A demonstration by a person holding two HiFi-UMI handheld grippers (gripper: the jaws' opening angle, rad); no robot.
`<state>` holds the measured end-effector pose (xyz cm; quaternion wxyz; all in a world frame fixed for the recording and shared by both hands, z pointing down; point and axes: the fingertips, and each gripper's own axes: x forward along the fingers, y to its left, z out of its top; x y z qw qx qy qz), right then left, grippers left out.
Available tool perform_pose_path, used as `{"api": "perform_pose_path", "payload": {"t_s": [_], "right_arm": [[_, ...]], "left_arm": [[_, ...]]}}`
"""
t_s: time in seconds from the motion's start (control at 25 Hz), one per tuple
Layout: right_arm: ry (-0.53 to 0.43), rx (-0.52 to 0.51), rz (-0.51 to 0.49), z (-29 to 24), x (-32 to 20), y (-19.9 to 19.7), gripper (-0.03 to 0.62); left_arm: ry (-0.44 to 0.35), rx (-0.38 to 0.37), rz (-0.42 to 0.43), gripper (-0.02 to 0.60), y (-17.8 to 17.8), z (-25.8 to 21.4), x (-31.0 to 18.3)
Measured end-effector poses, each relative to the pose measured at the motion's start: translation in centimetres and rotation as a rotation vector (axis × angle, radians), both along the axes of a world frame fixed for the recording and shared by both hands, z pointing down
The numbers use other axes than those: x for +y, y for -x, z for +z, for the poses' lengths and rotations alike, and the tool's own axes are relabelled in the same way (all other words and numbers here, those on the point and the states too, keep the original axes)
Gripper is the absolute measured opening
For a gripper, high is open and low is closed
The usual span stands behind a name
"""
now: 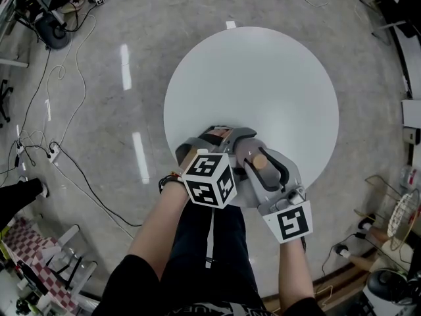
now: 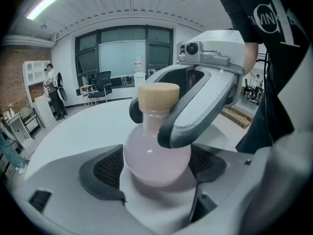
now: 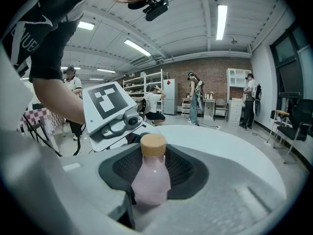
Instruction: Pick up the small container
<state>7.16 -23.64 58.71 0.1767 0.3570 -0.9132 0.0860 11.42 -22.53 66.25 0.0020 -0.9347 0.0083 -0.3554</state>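
The round white tabletop (image 1: 250, 78) fills the middle of the head view. At its lower edge the 2 grippers meet. The left gripper (image 1: 214, 138) has its jaws spread wide round the belly of the small pale pink, round-bellied container (image 2: 156, 155). The right gripper (image 1: 266, 166) is clamped on the container's neck, just under the tan, wood-coloured cap (image 2: 158, 96). The container looks evenly milky pink. I cannot tell whether it touches the tabletop.
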Motion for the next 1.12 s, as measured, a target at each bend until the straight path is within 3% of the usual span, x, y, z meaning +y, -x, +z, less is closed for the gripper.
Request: {"api": "perform_pose_path", "payload": {"t_s": [0.44, 1.12], "right_arm": [[-0.013, -0.009, 0.016, 0.2, -0.1, -0.2, 0.146], [-0.004, -0.023, -0.068, -1.8, 0.3, 1.5, 0.145]], "left_arm": [[-0.019, -0.025, 0.011, 0.373, -0.3, 0.5, -0.1], [-0.009, 0.004, -0.090, 0.373, 1.4, -1.6, -0.1]]}}
